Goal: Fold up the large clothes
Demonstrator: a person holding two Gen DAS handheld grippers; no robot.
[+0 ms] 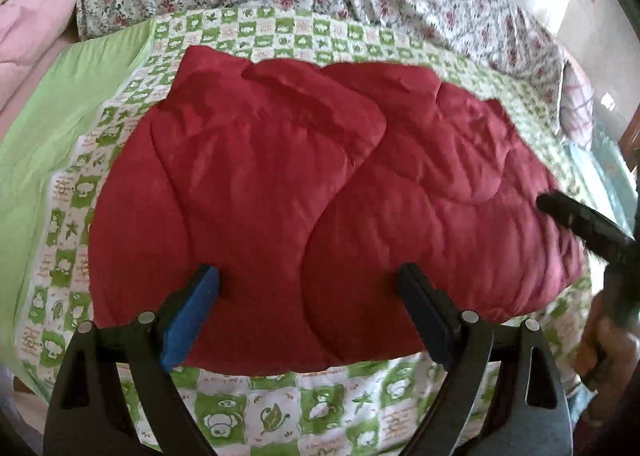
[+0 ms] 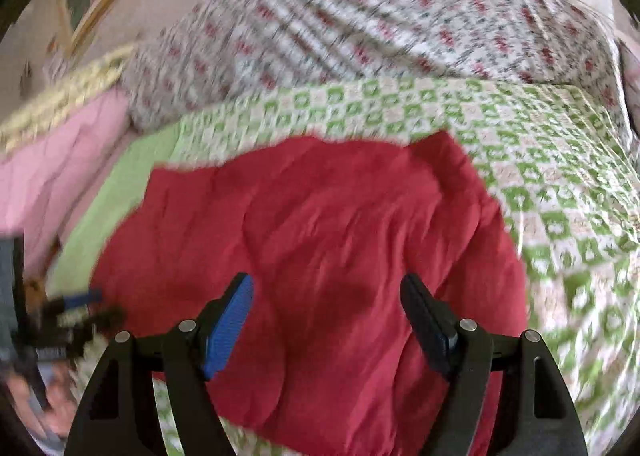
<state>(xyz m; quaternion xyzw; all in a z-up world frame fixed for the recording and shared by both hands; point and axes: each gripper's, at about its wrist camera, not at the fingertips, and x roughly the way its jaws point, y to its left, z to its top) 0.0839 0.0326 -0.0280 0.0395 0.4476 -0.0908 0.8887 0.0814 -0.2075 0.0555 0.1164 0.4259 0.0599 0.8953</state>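
From the left wrist, the left gripper (image 1: 308, 276) hangs over a red padded garment (image 1: 320, 184), folded and lying on a green-checked sheet (image 1: 304, 408); its fingers are spread with nothing between them. The right gripper (image 1: 560, 208) pokes in at the garment's right edge. From the right wrist, blurred, that gripper's fingers (image 2: 232, 316) stand apart above the garment, empty, with a floral quilt (image 2: 380, 28) beyond.
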